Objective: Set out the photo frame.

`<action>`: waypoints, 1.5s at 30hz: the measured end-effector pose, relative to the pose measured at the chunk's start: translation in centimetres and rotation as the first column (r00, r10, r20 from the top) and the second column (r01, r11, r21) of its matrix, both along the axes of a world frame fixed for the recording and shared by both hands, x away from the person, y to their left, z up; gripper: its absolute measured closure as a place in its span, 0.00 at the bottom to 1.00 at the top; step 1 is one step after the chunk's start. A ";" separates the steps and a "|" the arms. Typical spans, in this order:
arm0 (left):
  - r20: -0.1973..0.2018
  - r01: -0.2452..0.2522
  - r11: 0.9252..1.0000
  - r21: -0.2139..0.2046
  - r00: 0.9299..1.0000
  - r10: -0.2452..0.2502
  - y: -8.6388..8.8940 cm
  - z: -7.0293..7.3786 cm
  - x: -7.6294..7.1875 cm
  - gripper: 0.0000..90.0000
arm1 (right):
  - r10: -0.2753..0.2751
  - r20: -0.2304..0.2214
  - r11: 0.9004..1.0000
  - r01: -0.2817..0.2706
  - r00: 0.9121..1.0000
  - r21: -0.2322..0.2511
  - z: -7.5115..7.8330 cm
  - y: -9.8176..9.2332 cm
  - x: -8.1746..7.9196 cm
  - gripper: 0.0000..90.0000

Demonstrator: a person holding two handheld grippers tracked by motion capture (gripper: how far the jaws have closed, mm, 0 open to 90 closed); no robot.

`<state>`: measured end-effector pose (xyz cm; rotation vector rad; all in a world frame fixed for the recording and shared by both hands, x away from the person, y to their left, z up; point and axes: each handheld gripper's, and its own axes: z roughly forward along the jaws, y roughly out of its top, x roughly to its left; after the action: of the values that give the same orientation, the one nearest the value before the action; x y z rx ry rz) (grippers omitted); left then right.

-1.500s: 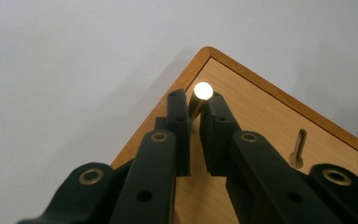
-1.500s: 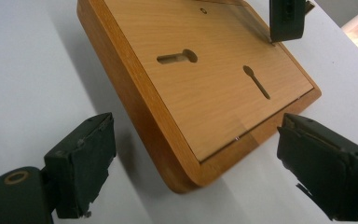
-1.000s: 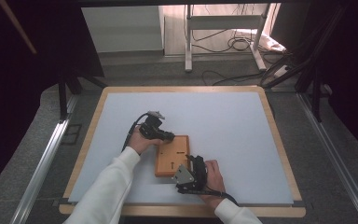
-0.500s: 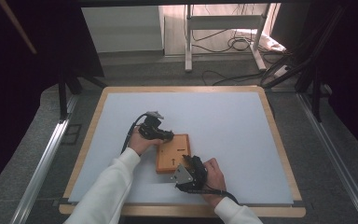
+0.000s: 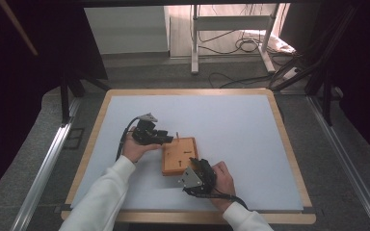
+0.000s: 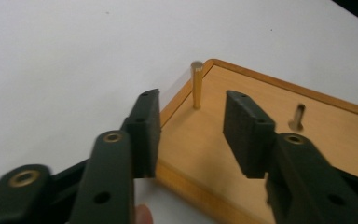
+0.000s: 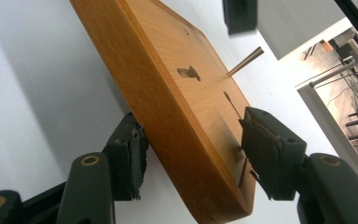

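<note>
A flat wooden board (image 5: pixel 176 155) lies on the white table mat. A thin brass peg (image 5: pixel 177 136) stands upright in its far left corner. My left gripper (image 5: pixel 166 139) sits just left of that corner, and its jaws have just been opening. In the left gripper view the peg (image 6: pixel 196 86) stands beyond my open left gripper (image 6: pixel 191 126), free of both pads, with nothing held. My right gripper (image 5: pixel 196 168) is at the board's near right corner; its jaws have just been closing. There my right gripper (image 7: pixel 191 149) has one pad on the board's (image 7: pixel 168 84) edge and one on its top face.
The board has a slot (image 6: pixel 298 116) and a small cut-out (image 7: pixel 189 72) in its top. The white mat (image 5: pixel 241 125) lies inside a wooden table rim (image 5: pixel 289 144). Metal rails (image 5: pixel 43 168) flank the table. Cables (image 5: pixel 243 45) and a stand lie on the floor beyond.
The left jaws have opened and let go of the peg, which stays upright in the board; that hand drew back a little to the left. The right jaws closed in on the board's corner.
</note>
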<state>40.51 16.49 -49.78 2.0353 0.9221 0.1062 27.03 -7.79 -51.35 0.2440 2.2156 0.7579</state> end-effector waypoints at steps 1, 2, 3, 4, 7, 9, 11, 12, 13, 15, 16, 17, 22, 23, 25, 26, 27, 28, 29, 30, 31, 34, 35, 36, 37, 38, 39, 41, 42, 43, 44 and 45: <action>0.000 0.000 1.000 0.000 1.000 0.000 0.0 0.0 0.0 0.55 | 0.000 0.000 1.000 0.000 1.000 0.000 0.0 0.0 0.0 0.47; 0.014 -0.014 1.000 0.012 1.000 0.014 0.5 0.1 -0.6 0.55 | 0.001 0.003 1.000 -0.001 1.000 -0.001 0.0 0.0 0.0 0.47; 0.021 -0.020 1.000 0.021 1.000 0.020 0.8 0.1 -1.0 0.49 | 0.001 0.004 1.000 -0.001 1.000 -0.004 0.1 -0.1 0.0 0.47; 0.030 -0.022 0.999 0.028 0.999 0.021 1.2 0.1 -1.5 0.49 | 0.001 0.004 1.000 -0.001 1.000 -0.004 0.1 -0.1 0.0 0.47; 0.050 -0.045 0.999 0.019 0.998 0.044 2.3 0.2 -3.1 0.41 | -0.003 0.003 1.000 0.003 1.000 0.002 0.1 -0.1 0.1 0.47; 0.057 -0.062 0.998 0.005 0.996 0.062 2.9 0.2 -4.1 0.39 | -0.006 0.002 1.000 0.006 1.000 0.005 0.1 -0.1 0.1 0.47; 0.053 -0.084 0.996 -0.022 0.995 0.085 3.9 -0.4 -5.6 0.38 | -0.007 0.003 1.000 0.007 1.000 0.003 0.2 -0.1 0.1 0.47; 0.049 -0.091 0.995 -0.031 0.995 0.093 4.2 -0.8 -6.1 0.38 | -0.008 0.003 1.000 0.008 1.000 0.004 0.2 -0.1 0.1 0.47; 0.049 -0.091 0.995 -0.031 0.995 0.093 4.2 -0.8 -6.1 0.38 | -0.008 0.003 1.000 0.008 1.000 0.003 0.2 -0.1 0.1 0.47; 0.033 -0.101 0.995 -0.024 0.994 0.102 4.7 -1.5 -6.8 0.37 | -0.007 0.004 1.000 0.007 1.000 0.001 0.2 -0.1 0.2 0.47; 0.025 -0.100 0.995 -0.004 0.995 0.100 4.9 -1.9 -7.3 0.36 | -0.008 0.004 1.000 0.008 1.000 -0.001 0.3 -0.1 0.2 0.48; 0.022 -0.099 0.995 -0.003 0.995 0.099 5.1 -2.0 -7.6 0.36 | -0.009 0.006 1.000 0.009 1.000 0.002 0.3 -0.1 0.2 0.48; 0.029 -0.091 0.996 0.013 0.995 0.090 5.3 -2.3 -8.5 0.36 | -0.014 0.014 1.000 0.014 1.000 0.015 0.6 -0.2 0.4 0.49; 0.030 -0.090 0.996 0.013 0.996 0.090 5.3 -2.3 -8.7 0.36 | -0.014 0.016 1.000 0.014 1.000 0.015 0.6 -0.2 0.4 0.49; 0.029 -0.090 0.996 0.015 0.996 0.089 5.4 -2.4 -8.9 0.36 | -0.013 0.018 1.000 0.013 1.000 0.014 0.7 -0.2 0.5 0.50; 0.030 -0.090 0.996 0.015 0.996 0.089 5.4 -2.5 -9.0 0.36 | -0.015 0.018 1.000 0.015 1.000 0.010 0.8 -0.2 0.4 0.50; 0.027 -0.087 0.996 0.016 0.996 0.087 5.4 -2.6 -9.1 0.36 | -0.015 0.018 1.000 0.015 1.000 0.010 0.8 -0.2 0.4 0.50; 0.028 -0.086 0.996 0.018 0.996 0.086 5.4 -2.7 -9.2 0.36 | -0.016 0.019 1.000 0.015 1.000 0.010 0.8 -0.2 0.4 0.50; 0.026 -0.085 0.996 0.021 0.996 0.084 5.4 -2.8 -9.2 0.36 | -0.017 0.020 1.000 0.016 1.000 0.011 0.9 -0.3 0.5 0.51; 0.026 -0.085 0.996 0.025 0.996 0.085 5.4 -2.9 -9.3 0.36 | -0.017 0.021 1.000 0.017 1.000 0.010 0.9 -0.3 0.5 0.51; 0.026 -0.085 0.996 0.025 0.996 0.085 5.4 -2.9 -9.3 0.35 | -0.017 0.022 1.000 0.017 1.000 0.009 0.9 -0.3 0.5 0.51; 0.021 -0.089 0.996 0.023 0.996 0.089 5.5 -3.1 -9.2 0.35 | -0.015 0.026 1.000 0.015 1.000 0.000 1.1 -0.3 0.5 0.52; 0.021 -0.088 0.996 0.025 0.996 0.088 5.5 -3.1 -9.2 0.35 | -0.015 0.025 1.000 0.015 1.000 -0.002 1.2 -0.3 0.6 0.52; 0.019 -0.085 0.996 0.027 0.996 0.085 5.5 -3.2 -9.2 0.35 | -0.014 0.025 1.000 0.014 1.000 -0.003 1.3 -0.2 0.6 0.53; 0.019 -0.085 0.996 0.027 0.996 0.085 5.5 -3.2 -9.2 0.35 | -0.014 0.025 1.000 0.014 1.000 -0.003 1.3 -0.2 0.6 0.53; 0.018 -0.084 0.996 0.029 0.996 0.083 5.4 -3.3 -9.3 0.35 | -0.012 0.027 1.000 0.012 1.000 -0.002 1.6 -0.2 0.8 0.54; 0.017 -0.081 0.996 0.030 0.997 0.081 5.4 -3.3 -9.3 0.35 | -0.012 0.028 1.000 0.012 1.000 -0.003 1.7 -0.2 0.8 0.54; 0.015 -0.079 0.996 0.030 0.997 0.078 5.3 -3.4 -9.3 0.35 | -0.010 0.025 1.000 0.010 1.000 -0.005 2.0 -0.1 1.0 0.55; 0.015 -0.079 0.996 0.030 0.997 0.078 5.3 -3.4 -9.3 0.35 | -0.009 0.021 1.000 0.009 1.000 -0.010 2.2 -0.1 1.2 0.56; 0.015 -0.077 0.997 0.031 0.997 0.077 5.3 -3.4 -9.2 0.35 | -0.010 0.019 1.000 0.010 1.000 -0.014 2.4 -0.1 1.3 0.56; 0.014 -0.077 0.997 0.032 0.997 0.076 5.4 -3.4 -9.2 0.35 | -0.010 0.019 1.000 0.010 1.000 -0.014 2.4 -0.1 1.3 0.56; 0.012 -0.078 0.997 0.029 0.997 0.078 5.4 -3.4 -9.2 0.35 | -0.006 0.016 1.000 0.006 1.000 -0.016 2.8 -0.1 1.6 0.57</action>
<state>31.28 21.90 -53.16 2.0235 0.9986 0.1744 28.64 -7.91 -48.59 0.2364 2.2043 0.7363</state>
